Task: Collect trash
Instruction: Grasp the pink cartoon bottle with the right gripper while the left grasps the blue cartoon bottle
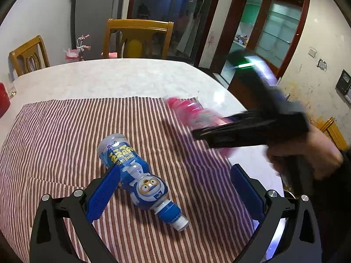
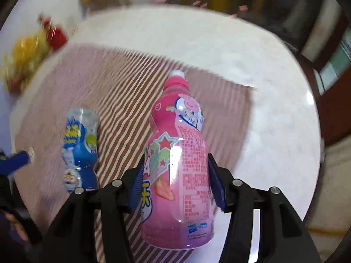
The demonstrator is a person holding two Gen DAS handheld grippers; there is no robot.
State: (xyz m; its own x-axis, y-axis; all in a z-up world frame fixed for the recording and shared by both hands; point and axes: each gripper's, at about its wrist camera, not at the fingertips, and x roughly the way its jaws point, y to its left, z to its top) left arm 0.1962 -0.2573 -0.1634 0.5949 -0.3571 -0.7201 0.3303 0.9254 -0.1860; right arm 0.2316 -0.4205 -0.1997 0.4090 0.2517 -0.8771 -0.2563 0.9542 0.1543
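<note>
A pink drink bottle (image 2: 177, 153) sits between the blue pads of my right gripper (image 2: 175, 184), which is shut on its body and holds it above the striped cloth (image 2: 122, 100). In the left wrist view that pink bottle (image 1: 188, 111) is a blur in front of the right gripper (image 1: 219, 133), held by a hand (image 1: 307, 153). A blue drink bottle (image 1: 140, 179) lies on its side on the cloth (image 1: 65, 135), cap toward me. My left gripper (image 1: 175, 188) stands open over it, the left pad (image 1: 103, 192) next to the bottle. The blue bottle (image 2: 81, 149) also shows left of the pink one.
The cloth lies on a round pale table (image 1: 109, 76). Two wooden chairs (image 1: 136, 37) stand behind it, and a red container (image 1: 3, 103) sits at the table's left edge. Blurred yellow and red items (image 2: 33, 50) sit at the far left in the right wrist view.
</note>
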